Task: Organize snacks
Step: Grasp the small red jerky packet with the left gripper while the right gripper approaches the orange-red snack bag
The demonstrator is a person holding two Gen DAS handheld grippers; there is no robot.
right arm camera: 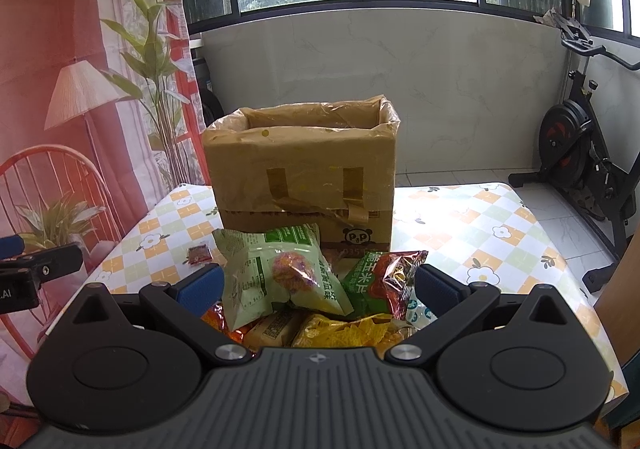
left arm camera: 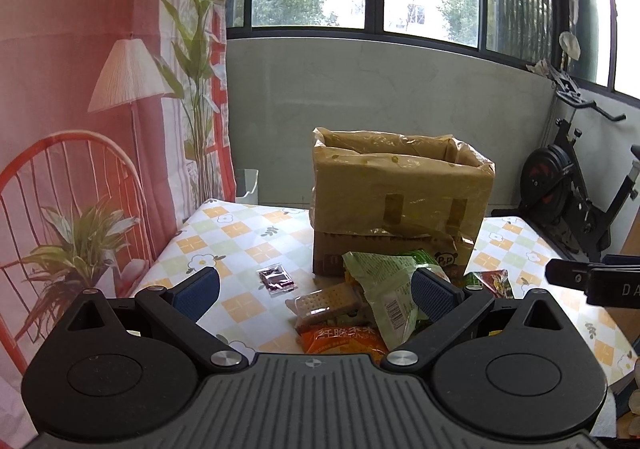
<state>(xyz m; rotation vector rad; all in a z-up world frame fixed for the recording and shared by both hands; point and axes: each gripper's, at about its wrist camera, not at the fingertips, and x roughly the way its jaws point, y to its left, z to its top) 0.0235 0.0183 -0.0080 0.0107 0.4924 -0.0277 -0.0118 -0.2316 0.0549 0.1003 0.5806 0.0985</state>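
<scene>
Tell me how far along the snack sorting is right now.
Nothing looks done: the inside of the plastic-lined brown cardboard box is hidden. Nothing is in hand; the left gripper and right gripper both hover with jaws open over the pile. Left to move: the pale green snack bag, red-and-green corn chip packet, yellow chip bag, cracker pack and the small dark red sachet lying apart on the checked tablecloth.

Glossy plastic film lines the matt cardboard box (right arm camera: 304,177); snack packets (right arm camera: 280,277) shine.

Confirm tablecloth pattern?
Checked tablecloth: orange, pale-green and white squares with white flowers. Clearest in the right wrist view.
</scene>
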